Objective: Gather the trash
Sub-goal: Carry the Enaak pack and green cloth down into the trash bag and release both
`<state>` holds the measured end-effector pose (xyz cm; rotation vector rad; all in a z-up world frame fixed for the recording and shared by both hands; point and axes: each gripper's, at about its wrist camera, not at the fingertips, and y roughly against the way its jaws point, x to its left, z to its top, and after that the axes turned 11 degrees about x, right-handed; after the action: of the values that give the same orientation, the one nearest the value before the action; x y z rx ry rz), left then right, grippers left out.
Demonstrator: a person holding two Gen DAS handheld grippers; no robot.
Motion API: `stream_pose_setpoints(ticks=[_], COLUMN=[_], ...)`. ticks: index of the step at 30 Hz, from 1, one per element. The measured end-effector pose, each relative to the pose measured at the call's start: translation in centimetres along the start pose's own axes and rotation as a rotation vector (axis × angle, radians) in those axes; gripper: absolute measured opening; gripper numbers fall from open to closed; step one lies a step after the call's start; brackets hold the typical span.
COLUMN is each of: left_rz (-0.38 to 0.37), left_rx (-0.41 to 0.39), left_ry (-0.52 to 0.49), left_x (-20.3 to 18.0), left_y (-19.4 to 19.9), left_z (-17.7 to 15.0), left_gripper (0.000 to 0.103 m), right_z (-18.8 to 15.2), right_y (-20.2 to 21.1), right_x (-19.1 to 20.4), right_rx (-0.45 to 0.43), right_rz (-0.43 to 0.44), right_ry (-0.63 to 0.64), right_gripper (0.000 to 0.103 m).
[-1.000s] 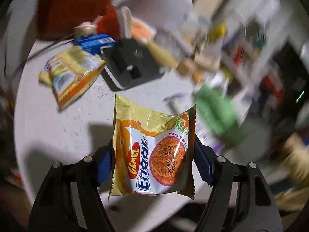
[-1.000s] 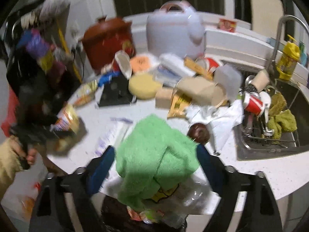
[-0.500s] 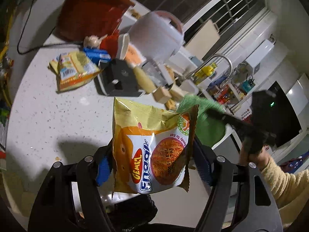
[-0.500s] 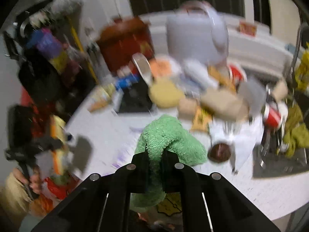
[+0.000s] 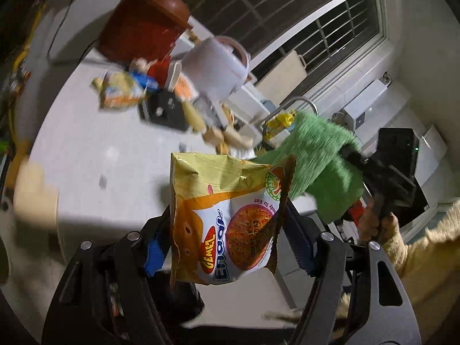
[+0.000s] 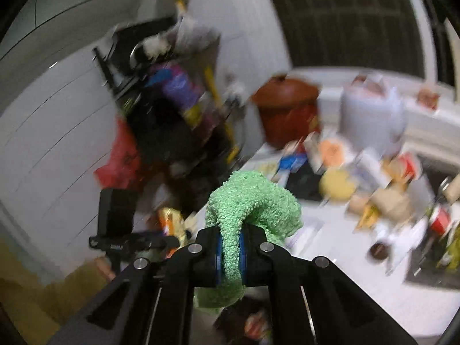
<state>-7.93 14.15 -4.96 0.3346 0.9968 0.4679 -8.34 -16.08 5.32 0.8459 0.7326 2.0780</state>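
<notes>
Cluttered counter (image 5: 86, 155) fills the background of both views, with a red pot (image 5: 143, 28), a white cooker (image 5: 215, 66) and loose wrappers pushed toward the window. A second ago the right gripper (image 6: 230, 251) stood open around the green cloth (image 6: 253, 201) as it lay on a bag at the counter edge; now its jaws are clenched on a fold of it and the cloth hangs lifted, clear of the counter. The left gripper (image 5: 227, 256) has kept its hold on the noodle packet (image 5: 227, 218) throughout and has swung away from the counter, toward the right hand (image 5: 373, 221). So both pieces seem picked up and on their way to a bin; a dark opening with wrappers below the right gripper may be that bin, though blur leaves it unsure.

Held by its two side edges between the blue pads (image 5: 155, 256), the packet stands roughly upright, long axis running up from the jaws, crimped top edge pointing toward the window, printed face to the camera. Gripped at one bunched fold, the cloth arches up and over the jaws, its loose end drooping below them.
</notes>
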Motion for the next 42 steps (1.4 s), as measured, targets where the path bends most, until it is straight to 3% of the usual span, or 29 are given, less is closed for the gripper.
stream_pose_setpoints(ticks=[3, 7, 11, 14, 16, 17, 19, 21, 22, 23, 25, 29, 33, 39, 42], left_rz=[0.029, 0.079, 0.158, 0.238, 0.374, 0.413, 0.528, 0.599, 0.689, 0.745, 0.821, 0.848, 0.87, 0.887, 0.893], left_rx=[0.062, 0.193, 0.324, 0.401, 0.487, 0.527, 0.627, 0.684, 0.726, 0.743, 0.779, 0.751, 0.683, 0.573, 0.474], left_ry=[0.064, 0.214, 0.309, 0.403, 0.472, 0.515, 0.581, 0.561, 0.507, 0.464, 0.417, 0.4, 0.368, 0.34, 0.285], left_x=[1.0, 6.0, 11.9, 17.8, 22.3, 24.1, 26.9, 27.4, 27.2, 26.8, 26.2, 24.5, 21.1, 11.8, 6.1], left_y=[-1.1, -6.3, -12.9, -18.8, -23.4, -25.0, -27.5, -28.9, -29.6, -29.9, -30.2, -28.8, -26.6, -20.4, -16.6], left_z=[-3.6, -9.2, -13.9, -17.4, -19.9, -21.0, -23.2, -24.2, -24.4, -24.4, -24.1, -21.9, -18.4, -12.9, -9.5], left_gripper=[0.068, 0.066, 0.055, 0.055, 0.055, 0.056, 0.063, 0.071, 0.076, 0.081, 0.081, 0.082, 0.083, 0.083, 0.087], right_z=[-3.0, -8.3, -15.3, -19.8, -23.5, -25.7, -28.6, -30.5, -31.2, -31.6, -31.7, -30.5, -27.1, -20.4, -16.2], right_y=[-3.6, -10.0, -18.4, -24.4, -29.7, -32.7, -36.0, -37.5, -37.8, -37.8, -37.0, -35.1, -31.6, -24.0, -18.7], right_x=[0.1, -0.7, -3.3, -6.0, -8.3, -9.7, -11.4, -12.5, -12.7, -12.8, -12.6, -11.8, -9.8, -6.1, -3.8], right_rx=[0.155, 0.355, 0.497, 0.567, 0.637, 0.698, 0.794, 0.852, 0.871, 0.877, 0.861, 0.824, 0.75, 0.606, 0.505], right_rz=[0.041, 0.05, -0.032, -0.085, -0.193, -0.256, -0.387, -0.372, -0.389, -0.405, -0.405, -0.406, -0.39, -0.309, -0.225], right_ry=[-0.018, -0.08, -0.104, -0.139, -0.142, -0.145, -0.137, -0.16, -0.153, -0.143, -0.147, -0.164, -0.142, -0.131, -0.109], right_gripper=[0.008, 0.008, 0.008, 0.009, 0.018, 0.04, 0.061, 0.066, 0.07, 0.077, 0.077, 0.077, 0.077, 0.077, 0.08])
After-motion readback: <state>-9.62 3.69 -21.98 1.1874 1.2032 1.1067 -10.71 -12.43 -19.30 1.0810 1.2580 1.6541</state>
